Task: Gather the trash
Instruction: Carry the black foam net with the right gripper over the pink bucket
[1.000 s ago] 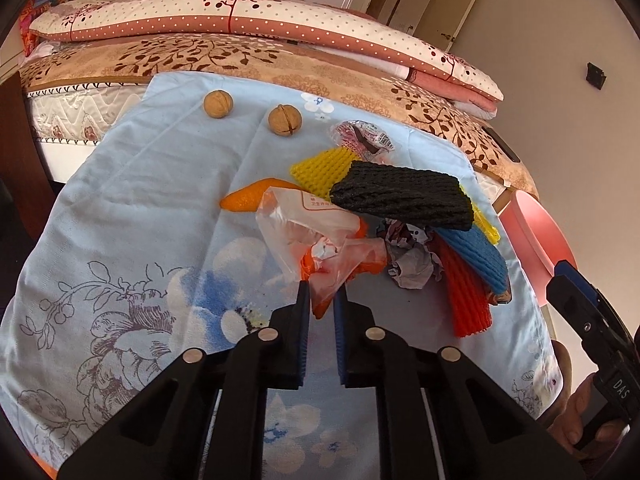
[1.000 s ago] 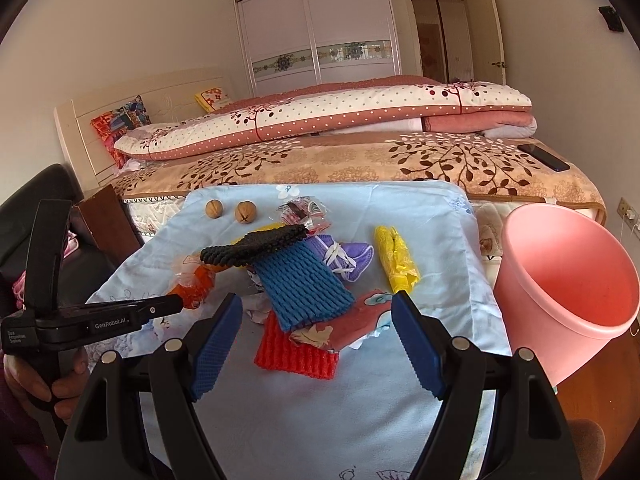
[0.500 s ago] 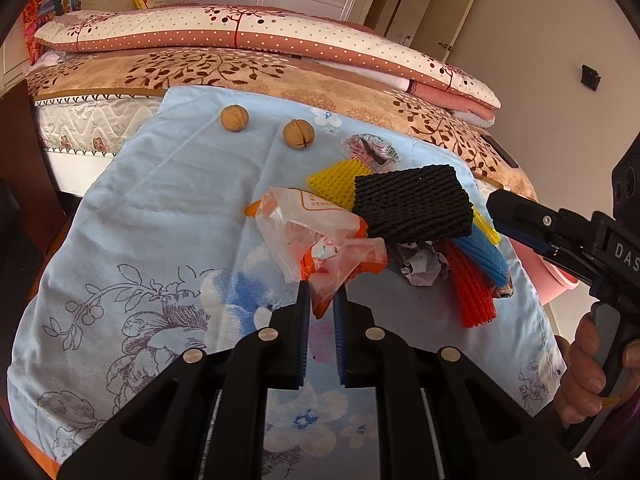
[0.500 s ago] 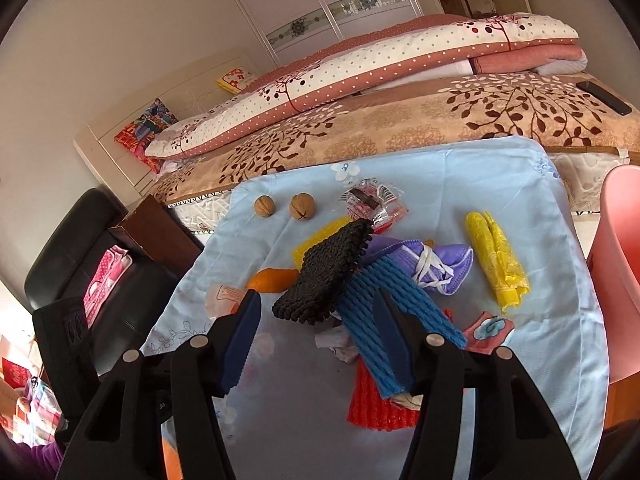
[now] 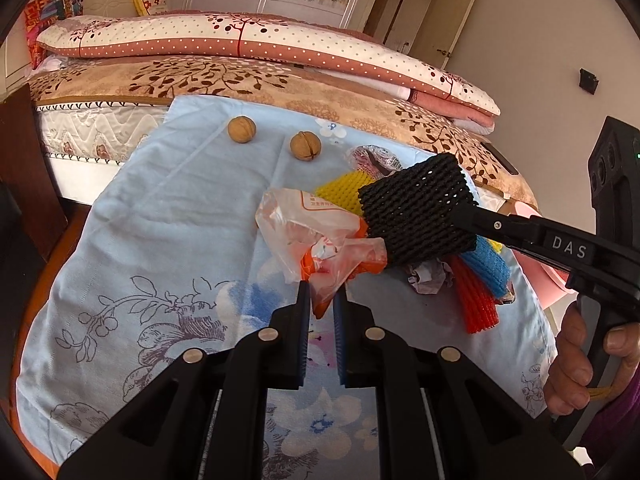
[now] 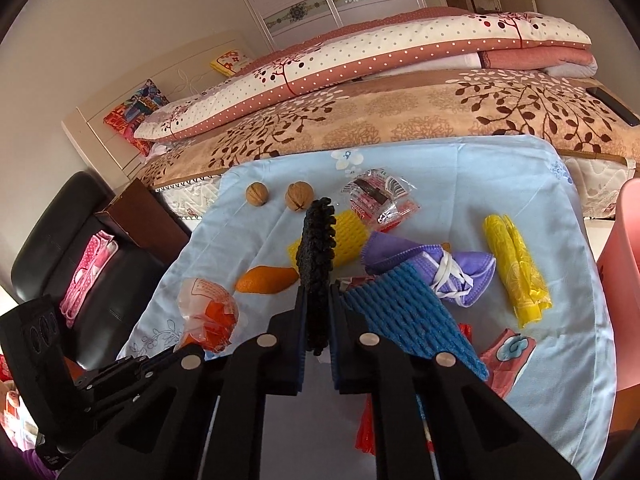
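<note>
Left wrist view: left gripper [image 5: 320, 300] pinches the crumpled plastic bag [image 5: 316, 236] just left of the black foam net [image 5: 416, 216], which the right gripper [image 6: 318, 304] clamps edge-up, both presumably bound for the pink bin [image 6: 624, 280] beside the counter [image 5: 160, 220].

I read "DAS" on the right gripper [image 5: 464, 216]; the plastic bag [image 5: 320, 236] print looks illegible to me.

round brown walnuts [image 6: 256, 194]: 2 | foam mesh fruit sleeves [image 6: 318, 248]: 4 (black, yellow, blue, red) | purple face masks [image 6: 460, 266]: 1 | crumpled orange-and-clear plastic bags [image 5: 320, 236]: 1 | pink plastic buckets [image 6: 624, 264]: 1
</note>
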The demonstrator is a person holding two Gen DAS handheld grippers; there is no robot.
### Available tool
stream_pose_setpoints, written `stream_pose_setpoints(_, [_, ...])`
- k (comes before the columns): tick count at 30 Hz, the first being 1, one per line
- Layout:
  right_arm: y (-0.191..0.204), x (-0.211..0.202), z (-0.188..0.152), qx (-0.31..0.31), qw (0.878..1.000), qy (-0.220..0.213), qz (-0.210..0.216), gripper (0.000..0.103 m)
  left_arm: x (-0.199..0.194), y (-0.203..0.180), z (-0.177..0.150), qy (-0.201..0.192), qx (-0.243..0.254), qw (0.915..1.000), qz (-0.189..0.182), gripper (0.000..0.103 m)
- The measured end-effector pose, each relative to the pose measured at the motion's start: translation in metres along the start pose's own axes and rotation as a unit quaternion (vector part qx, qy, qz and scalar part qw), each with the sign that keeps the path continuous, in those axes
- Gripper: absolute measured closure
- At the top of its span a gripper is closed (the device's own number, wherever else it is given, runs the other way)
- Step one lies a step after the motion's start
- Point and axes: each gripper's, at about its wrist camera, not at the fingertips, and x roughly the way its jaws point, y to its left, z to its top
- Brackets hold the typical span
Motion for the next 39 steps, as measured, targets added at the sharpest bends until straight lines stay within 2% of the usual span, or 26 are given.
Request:
stream_pose_setpoints(6, [-0.004, -0.033, 0.009, 0.016, 0.999, -0.043, 0.021, 0.094, -0.010, -0.008, 0.007, -0.014, 0.008, 0.9999, -0.003, 0.092])
stream_pose_setpoints(13, [-0.028, -0.074, 0.016, 0.041, 0.995, -0.092, 0.001, 0.094, -0.020, -0.031, 0.019, -0.032, 0.029, 0.9989, -0.016, 0.092])
stream_pose_setpoints(25, [-0.102, -0.141, 0.006, 0.101, 0.978, -0.162, -0.086, 0.094, -0.012, -0.112, 0.037, -0.036, 0.093, 0.9919, -0.078, 0.092])
stream_pose_setpoints(33, [-0.158, -0.178, -0.017, 0.136, 0.959, -0.189, -0.160, 0.094, 0.011, -0.185, 0.039, -0.028, 0.148, 0.9801, -0.129, 0.092])
stream_pose_setpoints(39, [-0.190, -0.193, -0.034, 0.153, 0.947, -0.192, -0.207, 0.094, 0.035, -0.237, 0.038, -0.011, 0.175, 0.9703, -0.166, 0.092])
